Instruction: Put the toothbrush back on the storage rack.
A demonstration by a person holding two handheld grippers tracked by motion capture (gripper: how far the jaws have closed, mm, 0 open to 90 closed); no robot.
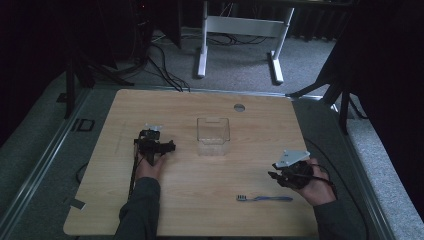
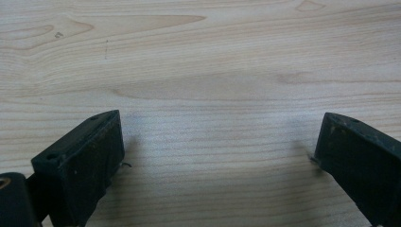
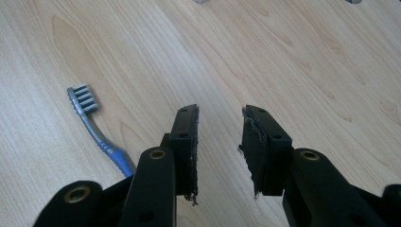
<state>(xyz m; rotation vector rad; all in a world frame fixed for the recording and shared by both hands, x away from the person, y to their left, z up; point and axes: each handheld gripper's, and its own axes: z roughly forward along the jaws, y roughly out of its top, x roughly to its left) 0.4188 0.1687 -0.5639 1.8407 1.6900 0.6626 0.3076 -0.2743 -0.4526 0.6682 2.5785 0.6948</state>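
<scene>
A dim lab or test room, set up for recording. A bare wooden table [image 1: 200, 200] stands on grey carpet [image 1: 240, 65] inside a metal floor frame [image 1: 45, 150]. Beyond the table's far edge, black cables [image 1: 160, 65] trail past dark stands [image 1: 70, 85] and a white desk base [image 1: 240, 30].

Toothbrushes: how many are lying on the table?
1. The toothbrush lies near the table's front edge, beside the right tool; head pointing left.
</scene>
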